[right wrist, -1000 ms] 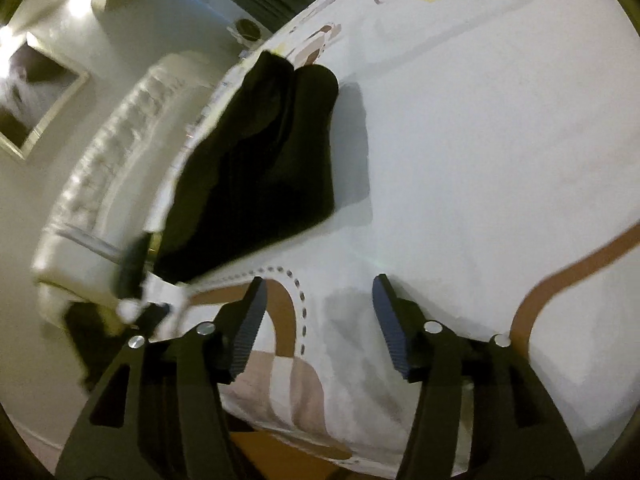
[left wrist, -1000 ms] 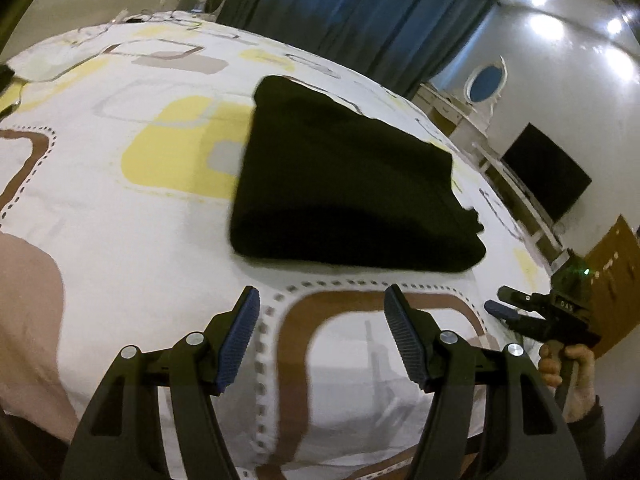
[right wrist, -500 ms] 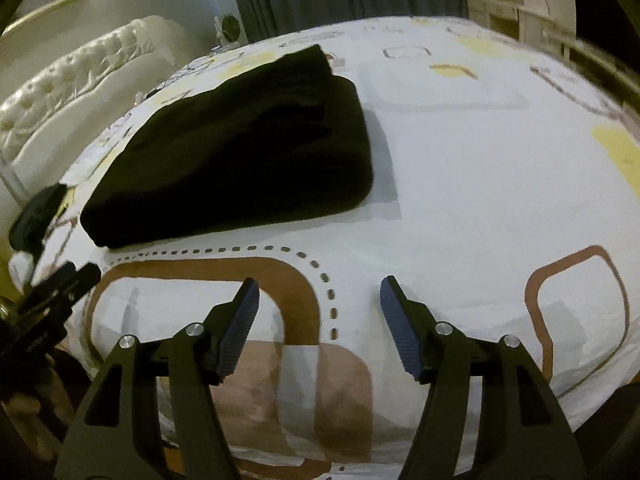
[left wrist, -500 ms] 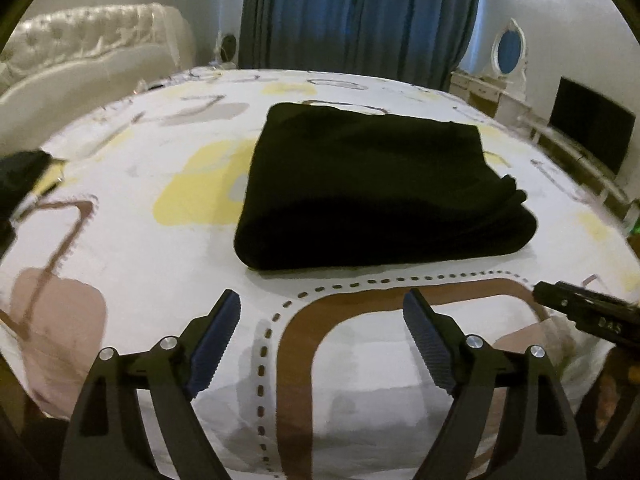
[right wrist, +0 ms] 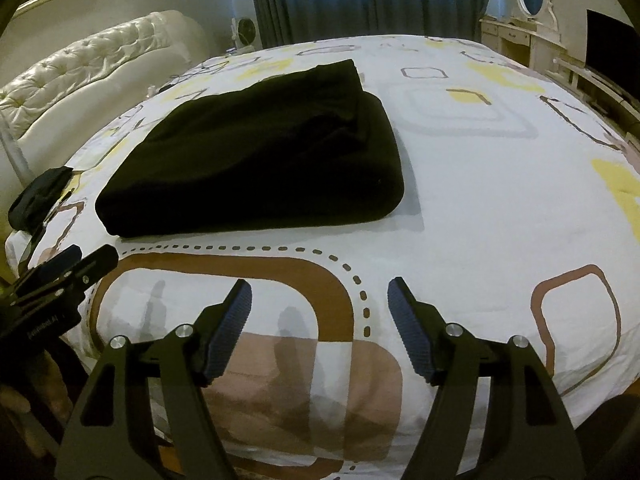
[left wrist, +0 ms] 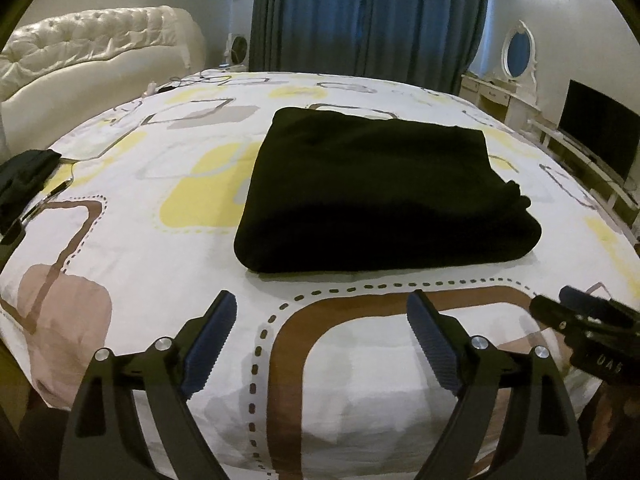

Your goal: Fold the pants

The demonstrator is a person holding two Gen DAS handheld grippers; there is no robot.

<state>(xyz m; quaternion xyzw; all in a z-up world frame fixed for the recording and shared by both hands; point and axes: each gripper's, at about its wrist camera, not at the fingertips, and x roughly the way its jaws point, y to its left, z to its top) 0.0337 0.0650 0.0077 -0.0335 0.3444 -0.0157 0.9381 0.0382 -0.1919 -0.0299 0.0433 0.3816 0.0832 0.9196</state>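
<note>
The black pants (left wrist: 380, 192) lie folded into a thick rectangle in the middle of the patterned bed; they also show in the right wrist view (right wrist: 260, 152). My left gripper (left wrist: 322, 316) is open and empty, held above the bed's near edge, short of the pants. My right gripper (right wrist: 320, 300) is open and empty, also near the front edge, to the right of the pants. The right gripper's tip shows at the right edge of the left wrist view (left wrist: 588, 320), and the left gripper shows at the left edge of the right wrist view (right wrist: 60, 276).
The bed sheet (left wrist: 120, 240) is white with yellow, brown and pink shapes. A small dark cloth (left wrist: 24, 176) lies at the bed's left edge. A white tufted headboard (left wrist: 80, 56) stands left, blue curtains (left wrist: 368, 16) behind, a dresser and TV (left wrist: 600, 136) right.
Both grippers have levelled out and drawn back to the bed's near edge, staying open. The folded pants have not moved.
</note>
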